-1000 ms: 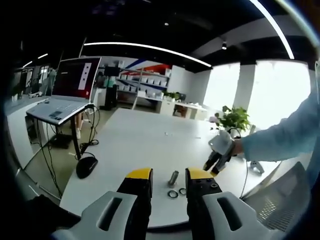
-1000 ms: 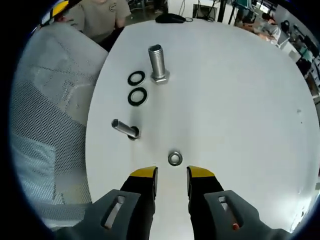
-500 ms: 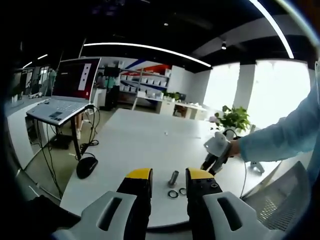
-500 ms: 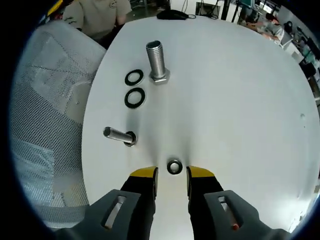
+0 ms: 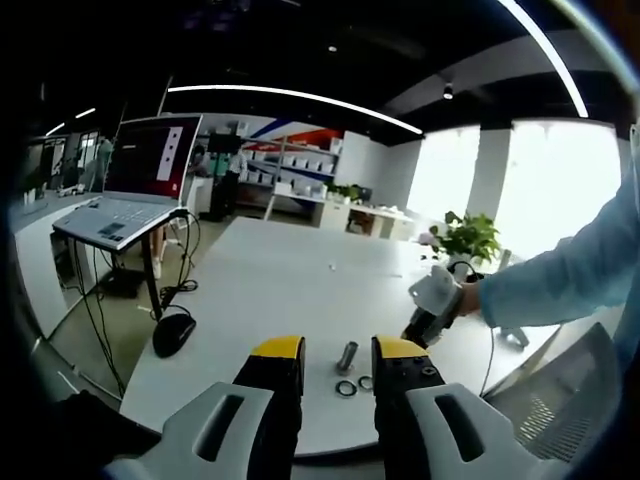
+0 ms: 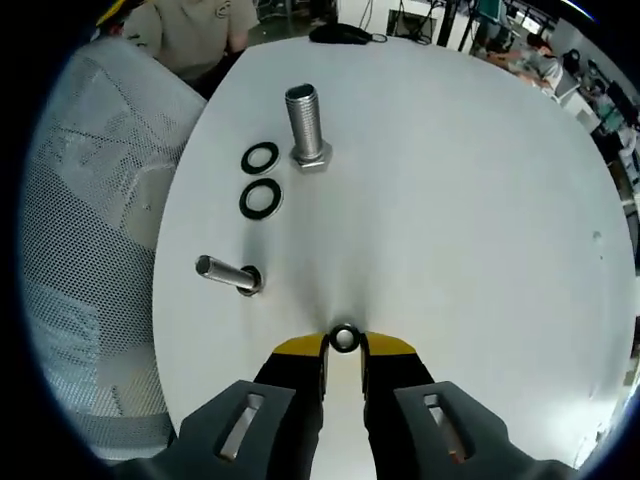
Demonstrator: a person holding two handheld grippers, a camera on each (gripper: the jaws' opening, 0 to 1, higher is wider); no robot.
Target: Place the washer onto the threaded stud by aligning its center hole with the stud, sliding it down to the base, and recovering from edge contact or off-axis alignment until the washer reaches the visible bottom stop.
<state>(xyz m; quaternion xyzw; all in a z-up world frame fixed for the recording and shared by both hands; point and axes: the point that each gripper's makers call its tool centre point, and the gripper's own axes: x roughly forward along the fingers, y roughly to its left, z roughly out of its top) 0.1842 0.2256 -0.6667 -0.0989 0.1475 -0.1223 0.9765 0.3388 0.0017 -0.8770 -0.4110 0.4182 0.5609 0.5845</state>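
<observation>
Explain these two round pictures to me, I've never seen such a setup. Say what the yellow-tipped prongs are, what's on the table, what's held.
A person holds a two-jaw tool in each hand; a camera rides on each.

The left gripper view looks along the left hand-held gripper, open and holding nothing, across a white table. The other tool enters from the right.

The right gripper view looks down. The right hand-held gripper has its jaws on both sides of a small washer; whether they pinch it is unclear. Beyond stand a big upright bolt, two black rings and a smaller bolt.
</observation>
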